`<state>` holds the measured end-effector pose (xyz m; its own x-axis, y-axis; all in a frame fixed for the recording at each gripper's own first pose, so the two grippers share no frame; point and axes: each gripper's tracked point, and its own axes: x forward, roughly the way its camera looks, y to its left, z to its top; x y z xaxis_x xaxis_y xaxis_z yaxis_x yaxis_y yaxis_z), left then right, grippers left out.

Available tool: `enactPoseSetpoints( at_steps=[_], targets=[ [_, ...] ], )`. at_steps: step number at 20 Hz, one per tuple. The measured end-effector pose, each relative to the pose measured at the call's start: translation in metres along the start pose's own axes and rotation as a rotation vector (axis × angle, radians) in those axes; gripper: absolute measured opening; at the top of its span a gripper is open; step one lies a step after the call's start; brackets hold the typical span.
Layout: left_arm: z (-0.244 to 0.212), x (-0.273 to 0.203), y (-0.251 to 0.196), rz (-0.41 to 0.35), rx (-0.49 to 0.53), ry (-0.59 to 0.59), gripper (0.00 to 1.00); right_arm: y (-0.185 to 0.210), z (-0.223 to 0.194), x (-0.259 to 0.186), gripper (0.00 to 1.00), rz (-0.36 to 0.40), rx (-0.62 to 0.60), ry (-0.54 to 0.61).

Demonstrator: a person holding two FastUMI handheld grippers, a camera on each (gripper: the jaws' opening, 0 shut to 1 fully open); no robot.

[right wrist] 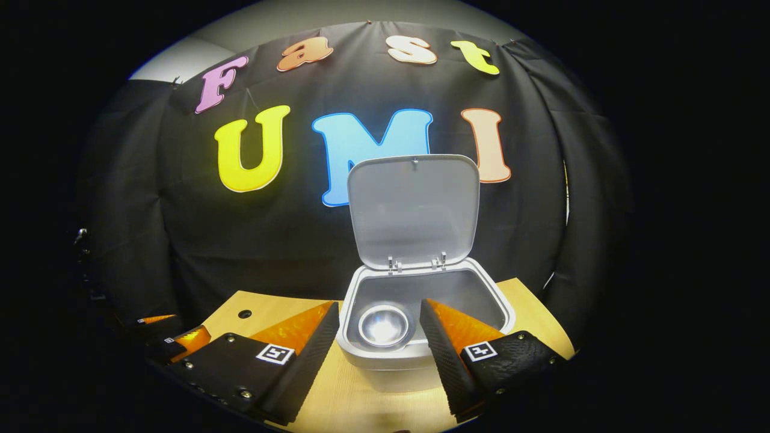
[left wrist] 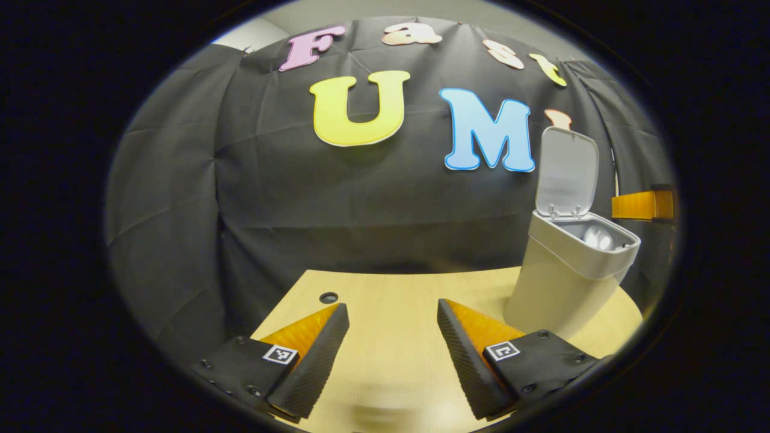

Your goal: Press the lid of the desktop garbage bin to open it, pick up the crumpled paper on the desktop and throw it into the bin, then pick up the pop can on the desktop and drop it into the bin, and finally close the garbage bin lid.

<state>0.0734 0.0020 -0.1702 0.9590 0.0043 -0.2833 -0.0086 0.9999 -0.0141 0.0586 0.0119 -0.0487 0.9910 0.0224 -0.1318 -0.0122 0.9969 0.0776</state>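
White bin upright, lid raised; can inside, end up; both hand-held grippers apart.

Pale grey bin, silvery can inside, on light wood-grain table

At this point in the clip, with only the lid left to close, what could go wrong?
The lid stands fully upright, so a push from the right gripper could tip or slide the bin rather than swing it down. The pop can stands on end inside; if it sits high, the lid might not latch.
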Motion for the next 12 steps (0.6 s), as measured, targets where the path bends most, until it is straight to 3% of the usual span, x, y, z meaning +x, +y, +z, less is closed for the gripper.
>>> enactPoseSetpoints(
  at_steps=[12],
  targets=[
    [-0.0049, -0.0051, 0.0009, -0.003, -0.004, 0.006, 0.98, -0.0006, 0.006, -0.0015, 0.87, -0.003, -0.005, -0.016]
  ],
)
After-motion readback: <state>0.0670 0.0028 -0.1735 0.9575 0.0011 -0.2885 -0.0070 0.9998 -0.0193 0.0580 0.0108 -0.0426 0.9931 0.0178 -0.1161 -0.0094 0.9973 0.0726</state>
